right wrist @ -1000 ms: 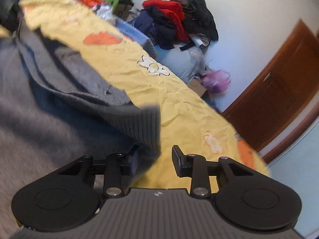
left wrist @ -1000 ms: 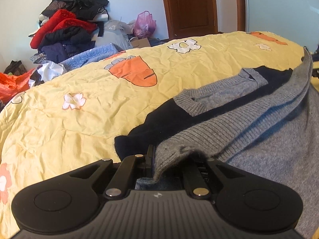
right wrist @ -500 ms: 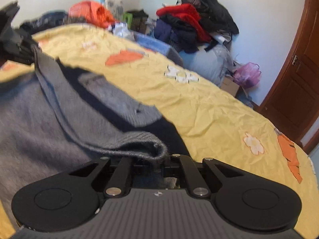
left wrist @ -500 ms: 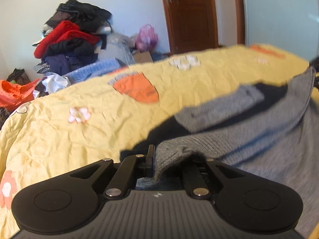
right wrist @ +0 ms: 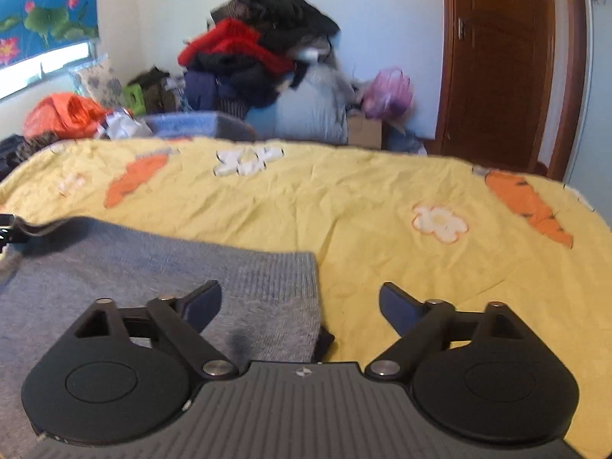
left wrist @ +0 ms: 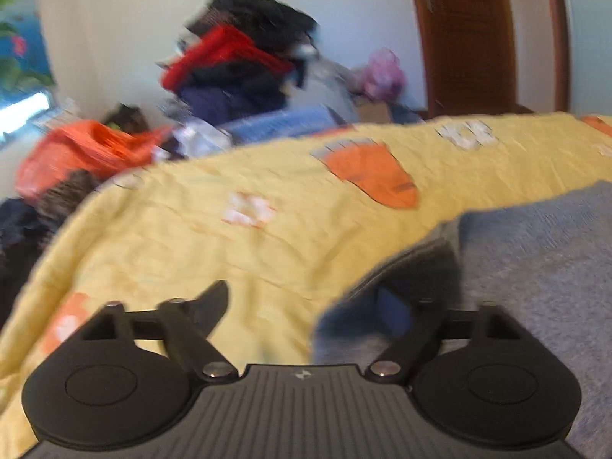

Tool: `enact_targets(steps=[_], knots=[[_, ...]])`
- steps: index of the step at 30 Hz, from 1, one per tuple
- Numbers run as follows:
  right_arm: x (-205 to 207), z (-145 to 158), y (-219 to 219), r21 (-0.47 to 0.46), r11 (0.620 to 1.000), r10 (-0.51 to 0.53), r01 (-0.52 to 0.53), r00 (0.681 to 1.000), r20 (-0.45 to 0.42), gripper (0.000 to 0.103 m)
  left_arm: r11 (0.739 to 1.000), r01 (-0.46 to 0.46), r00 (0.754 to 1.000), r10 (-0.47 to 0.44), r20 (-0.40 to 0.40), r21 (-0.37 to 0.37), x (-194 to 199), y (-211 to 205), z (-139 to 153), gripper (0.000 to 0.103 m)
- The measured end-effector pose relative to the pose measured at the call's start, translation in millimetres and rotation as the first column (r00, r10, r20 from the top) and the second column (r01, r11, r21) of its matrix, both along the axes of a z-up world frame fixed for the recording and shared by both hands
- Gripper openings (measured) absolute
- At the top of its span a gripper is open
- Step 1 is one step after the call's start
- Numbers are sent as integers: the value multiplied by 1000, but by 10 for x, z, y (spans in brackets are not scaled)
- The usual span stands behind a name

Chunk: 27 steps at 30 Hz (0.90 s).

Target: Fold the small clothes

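A grey knitted sweater (right wrist: 153,264) lies folded over on the yellow bedspread (right wrist: 363,206); its ribbed hem faces me in the right wrist view. My right gripper (right wrist: 300,302) is open and empty, its left finger over the sweater's right corner. In the left wrist view the sweater (left wrist: 535,252) fills the right side, blurred. My left gripper (left wrist: 310,302) is open; the sweater's left corner lies over its right finger. The left gripper's tip (right wrist: 5,229) shows at the far left edge of the right wrist view.
Beyond the bed stands a tall pile of red, black and navy clothes (right wrist: 260,49), with an orange bag (right wrist: 65,113) to the left and a pink bag (right wrist: 390,91) by the brown door (right wrist: 497,61). The bedspread has carrot and flower patterns.
Both grippers have opened and let go of the sweater's hem. The lifted half of the sweater now lies flat over the rest. Both cameras have swung round.
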State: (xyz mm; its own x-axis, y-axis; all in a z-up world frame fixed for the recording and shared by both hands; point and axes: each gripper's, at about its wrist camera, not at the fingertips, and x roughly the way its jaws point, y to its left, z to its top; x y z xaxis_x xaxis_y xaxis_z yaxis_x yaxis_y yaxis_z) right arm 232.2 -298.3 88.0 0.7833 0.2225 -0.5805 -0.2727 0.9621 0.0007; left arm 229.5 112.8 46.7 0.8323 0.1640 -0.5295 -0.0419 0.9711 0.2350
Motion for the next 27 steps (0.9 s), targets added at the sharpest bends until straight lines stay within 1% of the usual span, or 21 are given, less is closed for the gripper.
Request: enact_targets(steps=[1, 2, 4, 5, 7, 8, 10, 11, 12, 14, 15, 16, 17, 18, 19, 20, 21, 23, 24, 25, 27], knots=[[-81, 50, -43, 26, 1000, 1, -1, 1000, -4, 82, 1000, -11, 1000, 12, 23, -18, -111, 51, 53, 87], [-138, 107, -88, 70, 998, -5, 6, 1000, -11, 82, 997, -23, 999, 25, 28, -68, -241, 123, 105, 87], [-369, 152, -261, 203, 979, -11, 20, 999, -43, 83, 970, -58, 998, 60, -1, -238, -527, 298, 116, 87], [-483, 137, -346, 264, 964, -14, 33, 997, -72, 84, 941, -79, 997, 76, -20, -328, -692, 384, 72, 87], [-741, 45, -502, 346, 935, -34, 81, 990, -138, 84, 868, -140, 990, 112, -85, -477, -1022, 514, -94, 87], [-869, -33, -564, 373, 921, -47, 112, 983, -178, 84, 832, -164, 986, 122, -114, -529, -1183, 551, -183, 87], [-1067, -203, -687, 421, 889, -65, 179, 961, -270, 84, 738, -214, 976, 141, -165, -639, -1469, 617, -369, 87], [-1145, -300, -718, 441, 873, -69, 207, 949, -308, 84, 701, -217, 976, 136, -172, -680, -1581, 626, -425, 87], [-1220, -360, -726, 447, 867, -72, 221, 943, -326, 83, 695, -208, 978, 146, -147, -689, -1684, 595, -428, 87], [-1367, -347, -668, 424, 881, -86, 209, 953, -292, 82, 732, -180, 984, 135, -119, -657, -1736, 488, -363, 87], [-1388, -320, -626, 410, 888, -92, 210, 953, -288, 82, 765, -145, 989, 109, -96, -627, -1713, 423, -280, 87], [-1409, -291, -572, 407, 891, -93, 204, 956, -277, 82, 813, -96, 995, 80, -52, -575, -1668, 330, -173, 87], [-1417, -245, -522, 410, 892, -85, 188, 963, -257, 82, 876, -52, 998, 61, 4, -480, -1611, 216, -55, 87], [-1411, -204, -461, 417, 894, -70, 168, 968, -239, 82, 940, -11, 997, 36, 65, -341, -1539, 73, 62, 87], [-1396, -164, -391, 419, 896, -54, 146, 973, -225, 82, 984, 13, 993, 9, 119, -179, -1458, -81, 146, 87], [-1377, -117, -339, 416, 900, -42, 128, 977, -210, 82, 999, 43, 987, -40, 156, -16, -1363, -237, 180, 87], [-1356, -84, -279, 411, 905, -34, 115, 980, -198, 82, 986, 83, 981, -107, 164, 146, -1238, -387, 160, 87], [-1328, -59, -180, 406, 908, -20, 97, 981, -191, 82, 907, 139, 972, -202, 120, 399, -945, -617, -12, 87], [-1333, -57, -149, 408, 908, -13, 91, 982, -189, 82, 865, 146, 970, -221, 102, 481, -800, -694, -120, 87], [-1340, -61, -120, 411, 907, -7, 85, 982, -188, 82, 836, 165, 968, -240, 77, 524, -669, -748, -203, 87], [-1369, -74, -80, 419, 904, -3, 84, 981, -192, 82, 799, 211, 960, -279, 36, 563, -455, -824, -336, 87]])
